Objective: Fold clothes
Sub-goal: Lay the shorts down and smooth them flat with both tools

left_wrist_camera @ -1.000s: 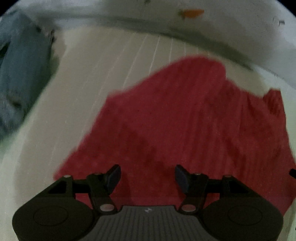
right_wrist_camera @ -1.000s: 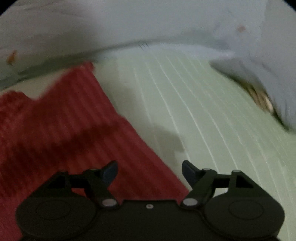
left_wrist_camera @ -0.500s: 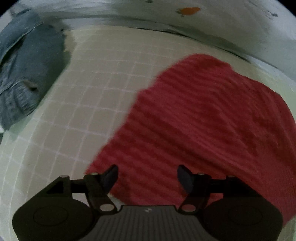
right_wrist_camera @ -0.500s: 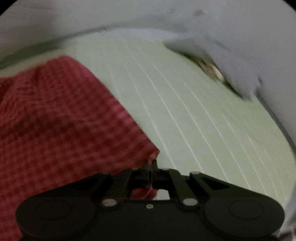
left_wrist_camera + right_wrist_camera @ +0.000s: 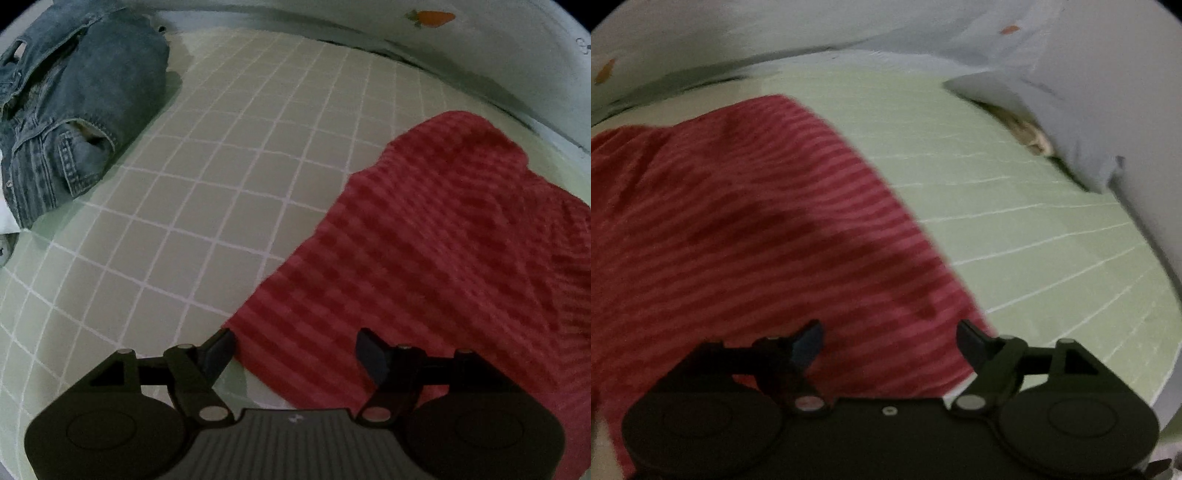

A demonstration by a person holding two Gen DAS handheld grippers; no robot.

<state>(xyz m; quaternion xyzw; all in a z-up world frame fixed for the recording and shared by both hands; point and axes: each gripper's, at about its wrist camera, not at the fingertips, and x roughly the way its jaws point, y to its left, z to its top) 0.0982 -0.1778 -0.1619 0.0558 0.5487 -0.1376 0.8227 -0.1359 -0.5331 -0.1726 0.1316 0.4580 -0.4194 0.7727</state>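
Observation:
A red checked cloth [image 5: 443, 240] lies spread on the pale green gridded bed sheet [image 5: 221, 184]. It also fills the left half of the right wrist view [image 5: 738, 221]. My left gripper [image 5: 295, 349] is open and empty, hovering over the cloth's near left edge. My right gripper [image 5: 890, 341] is open and empty, hovering over the cloth's near right edge.
Folded blue jeans [image 5: 70, 103] lie at the far left of the bed. A pale blue pillow [image 5: 1052, 110] sits at the far right. A light wall or headboard with small orange marks [image 5: 430, 16] runs along the back.
My right gripper was shut on the cloth's corner half a second ago and is now open above the cloth. My left gripper stayed open and shifted left, toward the cloth's left edge.

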